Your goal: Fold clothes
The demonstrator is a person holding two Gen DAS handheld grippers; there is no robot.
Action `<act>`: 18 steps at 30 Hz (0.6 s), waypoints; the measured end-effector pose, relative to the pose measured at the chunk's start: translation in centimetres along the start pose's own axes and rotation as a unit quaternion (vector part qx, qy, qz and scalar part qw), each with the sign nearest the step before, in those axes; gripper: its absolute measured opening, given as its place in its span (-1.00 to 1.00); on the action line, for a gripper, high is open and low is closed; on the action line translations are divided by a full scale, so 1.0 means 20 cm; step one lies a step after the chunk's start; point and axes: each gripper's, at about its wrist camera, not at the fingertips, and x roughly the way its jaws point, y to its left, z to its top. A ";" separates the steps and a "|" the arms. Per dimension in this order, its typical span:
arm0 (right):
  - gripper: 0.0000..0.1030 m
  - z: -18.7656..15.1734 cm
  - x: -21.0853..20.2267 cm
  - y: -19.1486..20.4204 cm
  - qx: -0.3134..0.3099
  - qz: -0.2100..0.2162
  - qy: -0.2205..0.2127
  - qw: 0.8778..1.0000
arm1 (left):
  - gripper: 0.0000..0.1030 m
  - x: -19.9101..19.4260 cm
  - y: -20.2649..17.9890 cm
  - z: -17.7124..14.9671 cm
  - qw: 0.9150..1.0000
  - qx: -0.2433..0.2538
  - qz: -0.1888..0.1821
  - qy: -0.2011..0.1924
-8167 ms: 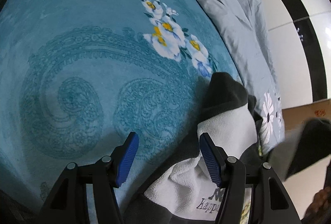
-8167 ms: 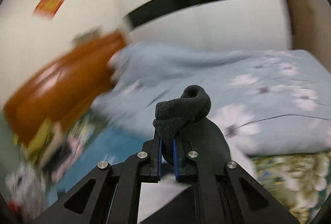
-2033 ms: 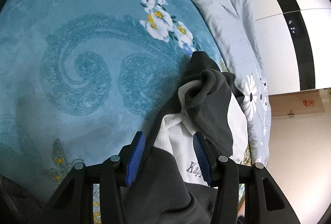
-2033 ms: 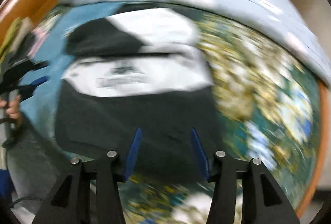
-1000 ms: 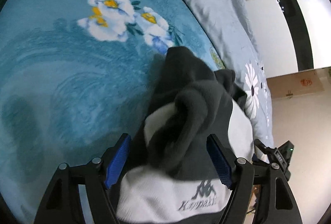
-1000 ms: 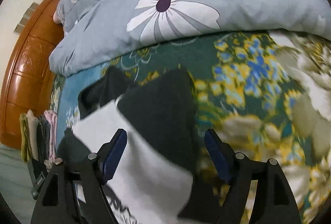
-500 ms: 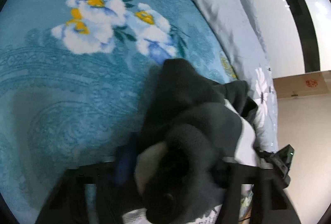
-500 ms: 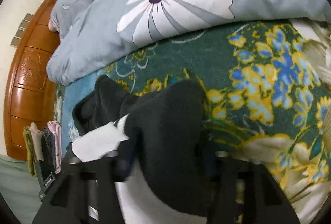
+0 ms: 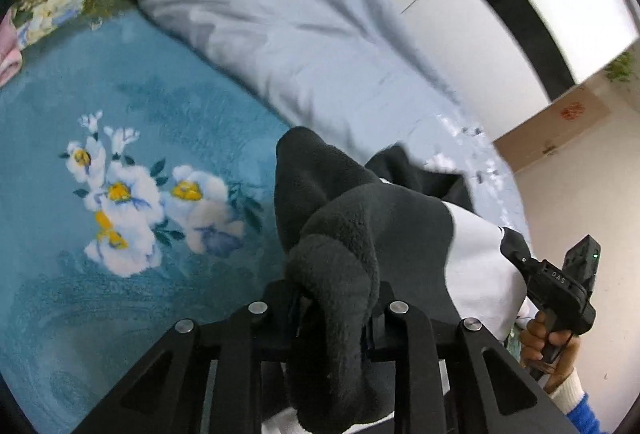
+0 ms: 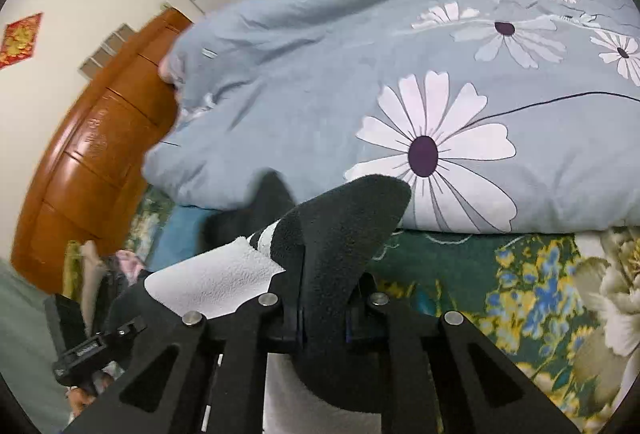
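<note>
We clamp the left gripper (image 9: 334,308) and right gripper (image 10: 322,308) on the black-and-white fleece (image 9: 400,222), above the teal blanket (image 9: 120,105).

A grey-blue quilt (image 10: 400,81) (daisy print) lies heaped on the bed; a teal flowered blanket (image 9: 120,193) spreads beside it, a wooden headboard (image 10: 92,153) behind.

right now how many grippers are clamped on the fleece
2: the left gripper pinches a dark fold of the fleece; the right gripper pinches another dark fold.
</note>
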 end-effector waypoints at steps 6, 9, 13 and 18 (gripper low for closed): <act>-0.70 -0.08 0.24 -0.07 0.039 -0.062 0.045 0.996 | -0.34 0.13 0.10 -0.01 0.997 -0.022 0.046 0.059; -0.48 -0.06 0.24 -0.10 0.063 -0.065 0.040 0.995 | 0.16 0.08 0.17 0.00 0.997 -0.048 0.026 0.053; -0.13 -0.05 0.10 -0.12 0.068 -0.081 0.007 0.994 | 0.23 -0.07 0.25 -0.03 0.998 -0.060 0.005 0.022; -0.13 -0.23 -0.09 -0.13 0.071 -0.069 0.007 0.995 | 0.23 -0.20 0.42 -0.26 0.997 -0.074 0.018 0.031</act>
